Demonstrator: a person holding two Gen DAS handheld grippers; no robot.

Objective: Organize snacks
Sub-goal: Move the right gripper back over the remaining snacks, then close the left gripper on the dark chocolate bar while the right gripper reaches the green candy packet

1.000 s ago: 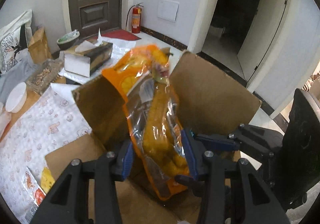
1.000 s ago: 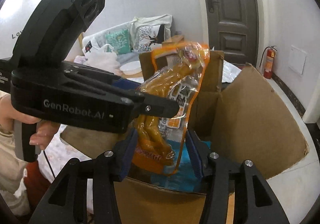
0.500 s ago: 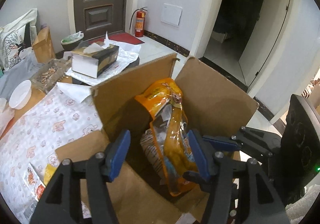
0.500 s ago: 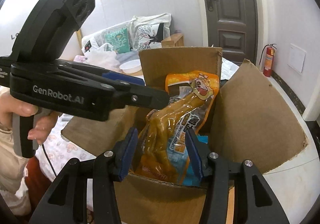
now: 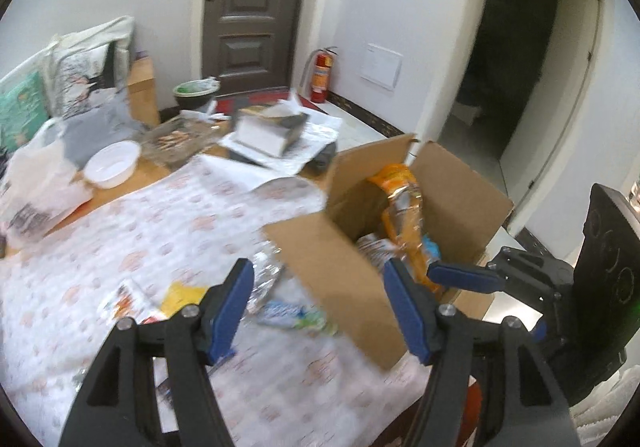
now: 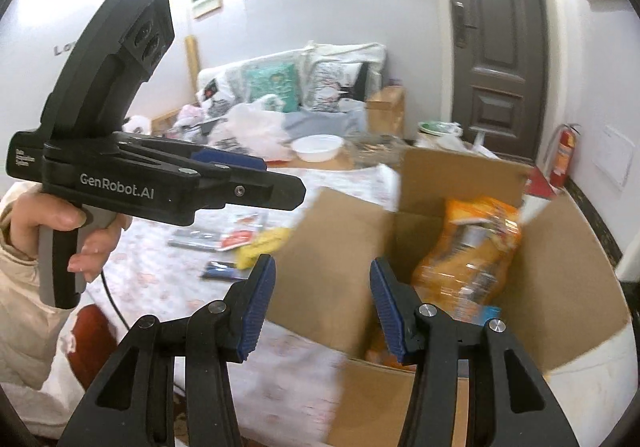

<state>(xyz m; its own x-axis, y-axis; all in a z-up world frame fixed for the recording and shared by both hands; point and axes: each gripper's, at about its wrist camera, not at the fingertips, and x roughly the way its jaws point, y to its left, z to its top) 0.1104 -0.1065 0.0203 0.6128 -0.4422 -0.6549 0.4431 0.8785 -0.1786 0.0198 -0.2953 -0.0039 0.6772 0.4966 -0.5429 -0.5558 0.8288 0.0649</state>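
Two grippers, both with jaws apart and nothing between them. Left wrist view, left to right: white bowl (image 5: pixel 111 168) at left on a wooden surface, patterned tablecloth (image 5: pixel 160 231) across the middle, loose snack packets lying flat on it at lower centre — yellow packet (image 5: pixel 182 295), blue-green packet (image 5: pixel 286 313), blurred, labels unreadable. Left gripper (image 5: pixel 318 301) fills the bottom of the frame, fingers pointing up-frame and spread wide; the near flap of the cardboard box (image 5: pixel 344 271) sits between them in the picture. Box is right of centre, flaps open, and the orange snack bag (image 5: pixel 402 223) stands inside it, long axis roughly upright, top end up and leaning toward the far wall. Other packets lie under it in the box; I cannot tell which kinds. Right gripper's body is at the right edge, one blue pad reaching in toward the box. Right wrist view, left to right: person's hand (image 6: pixel 60 223) at mid left grips the left gripper's handle, the device held level with fingers pointing right, above the table. Right gripper (image 6: pixel 322 303) at bottom centre, fingers up-frame, spread, over the box's near left corner. The orange bag stands right of centre in the box, upright, tilted slightly right. Fire extinguisher (image 6: pixel 564 155) at right by the door.
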